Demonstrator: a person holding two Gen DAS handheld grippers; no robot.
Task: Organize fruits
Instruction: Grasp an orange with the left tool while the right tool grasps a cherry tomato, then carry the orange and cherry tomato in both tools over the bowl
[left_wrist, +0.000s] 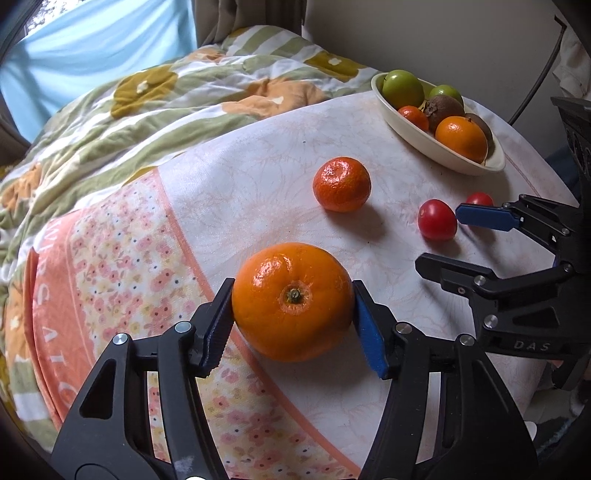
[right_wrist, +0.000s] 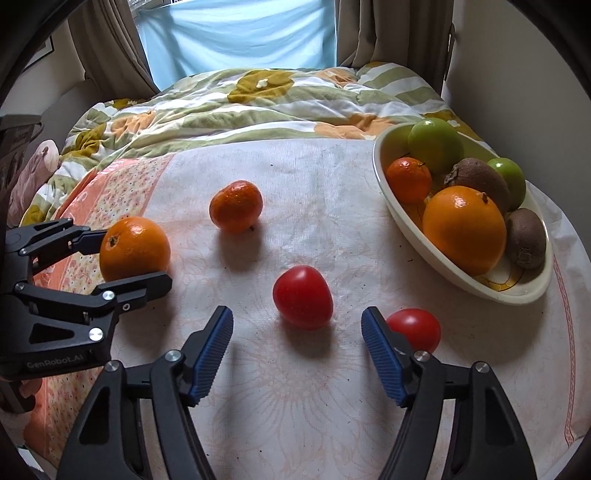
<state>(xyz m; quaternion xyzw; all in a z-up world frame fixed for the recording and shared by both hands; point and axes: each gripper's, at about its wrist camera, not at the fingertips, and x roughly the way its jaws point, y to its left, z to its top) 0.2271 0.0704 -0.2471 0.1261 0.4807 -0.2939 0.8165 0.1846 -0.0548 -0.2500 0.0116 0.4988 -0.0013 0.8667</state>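
Note:
A large orange (left_wrist: 291, 301) rests on the pale floral cloth (left_wrist: 258, 177), and my left gripper (left_wrist: 292, 291) is shut on it, one blue pad pressing each side. The right wrist view shows the same grip, with my left gripper (right_wrist: 137, 256) at the far left. My right gripper (right_wrist: 297, 314) stands open over the cloth; a red tomato (right_wrist: 303, 297) lies just beyond its fingertips, untouched. A second red tomato (right_wrist: 415, 328) sits beside the right finger. A small mandarin (right_wrist: 235, 206) lies farther back. At the right, the cream oval bowl (right_wrist: 517, 291) holds several fruits.
In the bowl are green apples (right_wrist: 436, 146), kiwis (right_wrist: 526, 238), an orange (right_wrist: 463, 229) and a mandarin (right_wrist: 408, 180). A rumpled flowered quilt (right_wrist: 258, 107) lies behind the cloth. Beyond it are curtains and a light blue window covering (right_wrist: 240, 33). A wall stands close on the right.

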